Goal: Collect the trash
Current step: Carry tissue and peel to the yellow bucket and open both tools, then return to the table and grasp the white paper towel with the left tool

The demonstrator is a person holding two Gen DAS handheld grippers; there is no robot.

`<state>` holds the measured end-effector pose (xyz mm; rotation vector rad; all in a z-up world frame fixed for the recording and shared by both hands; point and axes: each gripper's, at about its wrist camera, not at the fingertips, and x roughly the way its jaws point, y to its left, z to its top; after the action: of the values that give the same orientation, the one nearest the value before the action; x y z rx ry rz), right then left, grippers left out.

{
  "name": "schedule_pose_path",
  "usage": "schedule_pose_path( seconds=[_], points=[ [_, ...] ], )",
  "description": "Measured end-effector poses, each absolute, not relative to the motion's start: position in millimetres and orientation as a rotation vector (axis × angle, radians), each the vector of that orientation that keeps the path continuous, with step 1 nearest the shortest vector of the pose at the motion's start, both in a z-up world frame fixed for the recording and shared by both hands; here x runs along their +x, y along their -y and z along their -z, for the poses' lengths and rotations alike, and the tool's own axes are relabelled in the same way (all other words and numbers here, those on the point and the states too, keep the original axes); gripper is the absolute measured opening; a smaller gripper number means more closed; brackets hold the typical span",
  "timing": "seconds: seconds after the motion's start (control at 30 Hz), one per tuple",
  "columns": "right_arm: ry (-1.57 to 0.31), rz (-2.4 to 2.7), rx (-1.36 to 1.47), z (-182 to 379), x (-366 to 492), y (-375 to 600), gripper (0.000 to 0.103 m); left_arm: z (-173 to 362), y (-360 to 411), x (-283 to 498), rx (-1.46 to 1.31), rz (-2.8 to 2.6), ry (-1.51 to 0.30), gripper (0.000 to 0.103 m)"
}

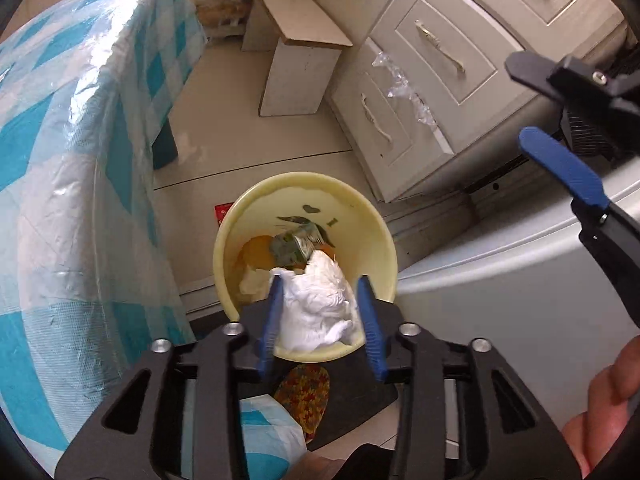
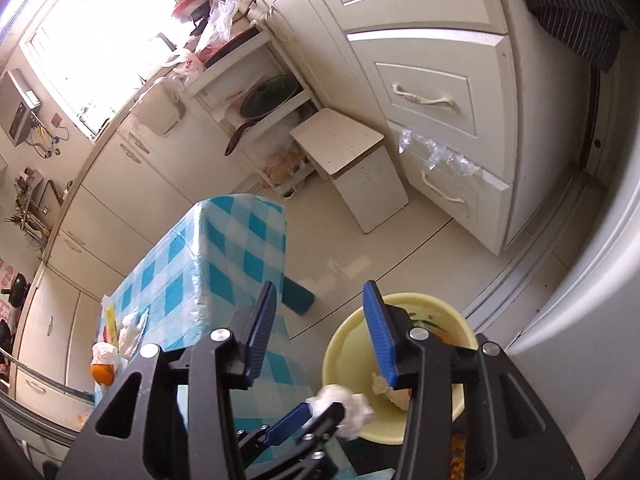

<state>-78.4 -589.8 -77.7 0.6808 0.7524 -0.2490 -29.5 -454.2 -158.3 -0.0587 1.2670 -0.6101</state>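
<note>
A yellow bin (image 1: 376, 232) stands on the floor with orange peel (image 1: 256, 254), a green wrapper (image 1: 294, 248) and white paper inside. My left gripper (image 1: 321, 320) hangs just over its near rim. A crumpled white tissue (image 1: 316, 308) sits between its blue fingers, which stand apart and do not visibly squeeze it. The right wrist view shows this gripper (image 2: 316, 414) and tissue (image 2: 348, 412) at the bin's (image 2: 348, 356) edge. My right gripper (image 2: 320, 332) is open and empty above the bin, seen also (image 1: 517, 102) at upper right. More tissue (image 2: 132, 328) and an orange (image 2: 102, 374) lie on the table.
The table with a blue checked cloth (image 1: 80, 160) (image 2: 224, 248) stands close to the bin's left. A white stool (image 1: 296, 76) and a cream drawer cabinet (image 1: 440, 80) stand beyond. A grey appliance (image 1: 500, 300) borders the right. A person's hand (image 1: 608, 400) and patterned slipper (image 1: 304, 392) show below.
</note>
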Motion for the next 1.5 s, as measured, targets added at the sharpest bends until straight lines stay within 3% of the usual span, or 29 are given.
schedule_pose_path(
  seconds=[0.37,0.57,0.63,0.73,0.93,1.2,1.27,1.33,1.5],
  points=[
    [-0.676,0.211,0.733,61,-72,583,0.056,116,416,-33,-0.077,0.649,-1.162,0.05],
    [-0.685,0.151,0.728,57,-56,565,0.059,64,308,-15,-0.017,0.487,-0.997,0.059],
    [-0.694,0.129,0.725,57,-52,556,0.059,53,266,-1,0.034,0.39,-0.959,0.067],
    [-0.711,0.094,0.704,56,-42,537,0.06,45,200,34,0.059,0.244,-0.955,0.069],
    [-0.761,0.015,0.632,61,-21,488,0.062,56,84,110,-0.081,0.031,-0.996,0.077],
    [-0.783,-0.122,0.551,55,12,422,0.067,88,80,157,0.038,0.037,-1.084,0.081],
    [-0.782,-0.163,0.524,51,21,403,0.068,90,75,158,0.012,0.07,-1.102,0.067],
    [-0.785,-0.208,0.491,48,33,382,0.069,95,67,158,-0.039,0.114,-1.143,0.031],
    [-0.809,-0.323,0.405,45,78,321,0.07,90,40,143,-0.153,0.215,-1.149,0.01]
  ],
)
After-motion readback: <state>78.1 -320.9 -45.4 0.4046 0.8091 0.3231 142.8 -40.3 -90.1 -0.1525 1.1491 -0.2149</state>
